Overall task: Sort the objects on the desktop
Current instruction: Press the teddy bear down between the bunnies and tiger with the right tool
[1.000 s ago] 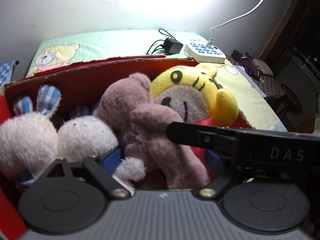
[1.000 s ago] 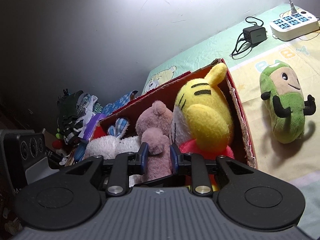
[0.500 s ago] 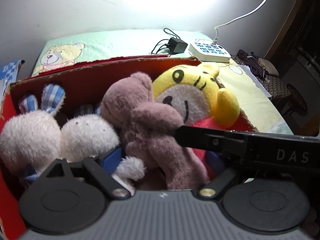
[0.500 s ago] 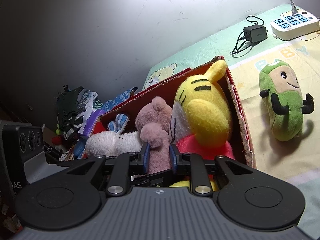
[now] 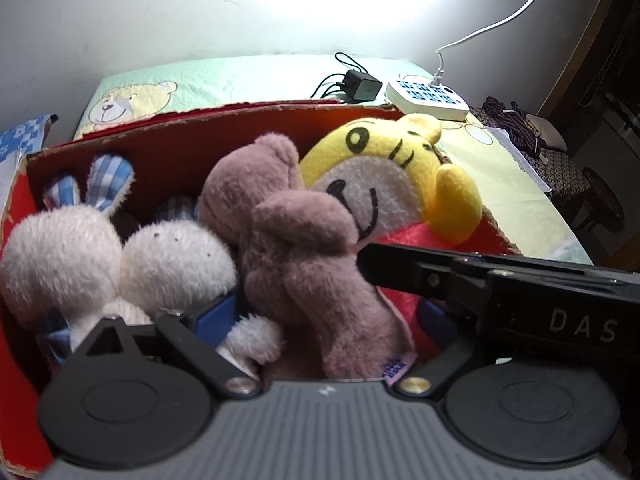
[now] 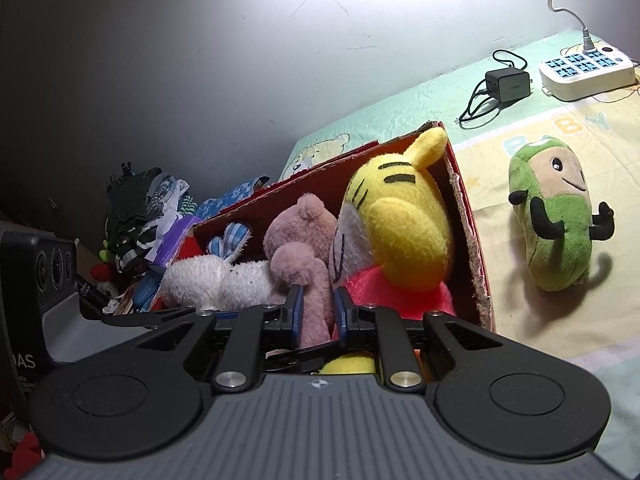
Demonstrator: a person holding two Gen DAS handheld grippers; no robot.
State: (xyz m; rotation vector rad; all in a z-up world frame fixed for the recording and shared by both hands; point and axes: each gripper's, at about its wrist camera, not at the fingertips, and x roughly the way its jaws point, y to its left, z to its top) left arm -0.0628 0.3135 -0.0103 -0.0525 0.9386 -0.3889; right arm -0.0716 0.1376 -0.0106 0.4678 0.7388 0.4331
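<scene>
I see blown-out glare on the pale plaster wall (image 5: pixel 340 4) at top centre; corners fall dark, edges bend.

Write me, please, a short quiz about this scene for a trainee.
1. True or false: the green toy lies inside the box.
2. How many white rabbits are in the box?
3. Which toy is between the fingers of the right gripper? A) green toy B) bear C) rabbit

Key: 1 false, it lies on the mat beside the box; 2 two; 3 B.
</scene>
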